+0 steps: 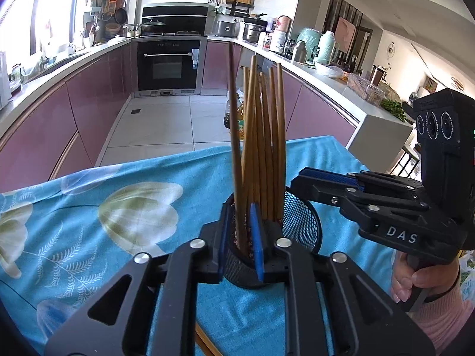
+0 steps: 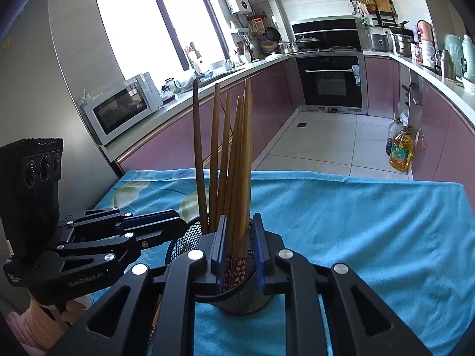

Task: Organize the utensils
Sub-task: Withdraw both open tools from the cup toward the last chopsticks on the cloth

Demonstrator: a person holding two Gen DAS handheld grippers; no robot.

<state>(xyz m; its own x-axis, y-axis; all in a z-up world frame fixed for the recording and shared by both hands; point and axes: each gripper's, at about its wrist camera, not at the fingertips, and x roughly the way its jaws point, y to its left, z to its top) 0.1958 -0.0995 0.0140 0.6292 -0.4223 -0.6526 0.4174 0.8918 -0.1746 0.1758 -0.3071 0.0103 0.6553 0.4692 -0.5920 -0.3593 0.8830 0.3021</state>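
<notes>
A black mesh holder (image 1: 299, 222) stands on the blue flowered cloth (image 1: 124, 207) with several wooden chopsticks (image 1: 261, 148) upright in it. My left gripper (image 1: 241, 237) is partly open; its fingers straddle the holder's near rim, with a dark chopstick between them. My right gripper (image 1: 299, 178) reaches in from the right at the holder's far rim. In the right wrist view the holder (image 2: 237, 293) sits between my right gripper's fingers (image 2: 240, 252), which bracket a bunch of chopsticks (image 2: 240, 163) without clearly pressing them. The left gripper (image 2: 166, 222) shows at the left.
A loose chopstick (image 1: 207, 344) lies on the cloth under my left gripper. The table edge drops to a tiled floor with an oil bottle (image 2: 400, 148). Kitchen counters and an oven (image 1: 169, 65) stand beyond.
</notes>
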